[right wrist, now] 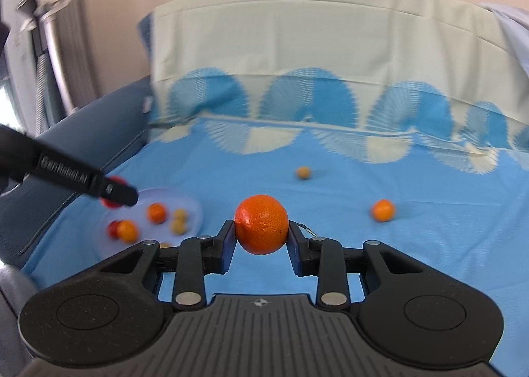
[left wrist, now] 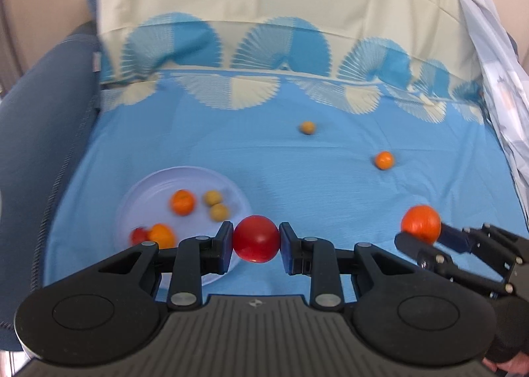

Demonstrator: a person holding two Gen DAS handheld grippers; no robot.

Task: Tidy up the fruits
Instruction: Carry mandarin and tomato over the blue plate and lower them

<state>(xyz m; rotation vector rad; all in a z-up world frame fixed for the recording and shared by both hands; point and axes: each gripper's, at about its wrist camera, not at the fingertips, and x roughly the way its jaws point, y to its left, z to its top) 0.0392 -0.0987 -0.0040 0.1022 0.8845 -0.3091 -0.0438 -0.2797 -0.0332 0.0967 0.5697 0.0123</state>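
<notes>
My left gripper (left wrist: 256,243) is shut on a red tomato (left wrist: 255,239), held just right of a pale plate (left wrist: 148,185). The plate holds oranges (left wrist: 182,202), two small tan fruits (left wrist: 215,205) and a red fruit (left wrist: 139,235). My right gripper (right wrist: 261,238) is shut on a big orange (right wrist: 261,224), above the blue sheet; it also shows in the left wrist view (left wrist: 421,223). In the right wrist view the plate (right wrist: 195,208) lies at the left, with the left gripper's finger (right wrist: 99,187) over it, hiding most of the tomato (right wrist: 115,180).
A small orange (left wrist: 384,160) (right wrist: 383,210) and a tan fruit (left wrist: 307,128) (right wrist: 303,172) lie loose on the blue sheet (left wrist: 297,178). A cream pillow (left wrist: 264,7) stands at the back. A dark blue padded edge (left wrist: 39,132) runs along the left.
</notes>
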